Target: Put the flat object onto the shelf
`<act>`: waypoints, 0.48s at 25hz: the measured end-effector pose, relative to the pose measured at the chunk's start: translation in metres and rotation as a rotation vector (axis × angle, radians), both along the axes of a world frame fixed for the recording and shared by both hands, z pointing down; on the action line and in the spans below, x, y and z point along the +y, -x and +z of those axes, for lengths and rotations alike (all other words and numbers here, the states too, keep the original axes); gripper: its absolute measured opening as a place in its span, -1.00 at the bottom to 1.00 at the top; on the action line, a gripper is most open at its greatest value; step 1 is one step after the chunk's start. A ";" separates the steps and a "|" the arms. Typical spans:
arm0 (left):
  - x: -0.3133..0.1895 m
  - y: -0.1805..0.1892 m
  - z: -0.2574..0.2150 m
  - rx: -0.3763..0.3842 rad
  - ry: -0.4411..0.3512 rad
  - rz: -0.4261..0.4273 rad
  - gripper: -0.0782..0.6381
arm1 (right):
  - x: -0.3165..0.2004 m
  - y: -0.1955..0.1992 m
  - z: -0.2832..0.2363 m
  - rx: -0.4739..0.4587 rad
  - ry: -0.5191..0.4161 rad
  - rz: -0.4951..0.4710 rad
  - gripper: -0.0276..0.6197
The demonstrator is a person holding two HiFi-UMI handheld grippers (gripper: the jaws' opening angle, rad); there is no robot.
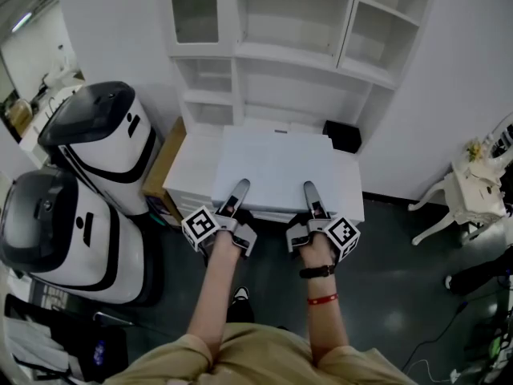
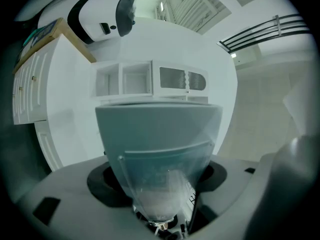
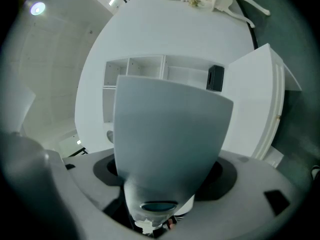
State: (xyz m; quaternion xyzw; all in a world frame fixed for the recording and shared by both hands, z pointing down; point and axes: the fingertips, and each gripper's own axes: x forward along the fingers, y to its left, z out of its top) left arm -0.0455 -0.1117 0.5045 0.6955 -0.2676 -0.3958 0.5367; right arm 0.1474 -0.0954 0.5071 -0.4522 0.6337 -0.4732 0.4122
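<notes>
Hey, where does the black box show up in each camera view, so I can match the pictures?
Head view: black box right of centre, just past the board's far right corner.
Left gripper view: not in it.
Right gripper view: the box is right of centre, a little above the middle.
Shared landmark: the white shelf, in all three views.
</notes>
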 end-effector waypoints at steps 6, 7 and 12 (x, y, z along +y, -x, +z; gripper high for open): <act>-0.049 0.008 -0.006 0.017 -0.002 0.027 0.10 | -0.044 0.010 -0.011 0.021 -0.011 0.011 0.17; -0.057 0.009 -0.008 0.014 -0.007 0.031 0.10 | -0.051 0.010 -0.013 0.017 -0.021 0.021 0.17; -0.088 0.008 -0.016 0.002 -0.017 0.062 0.10 | -0.079 0.011 -0.018 0.007 -0.023 0.063 0.17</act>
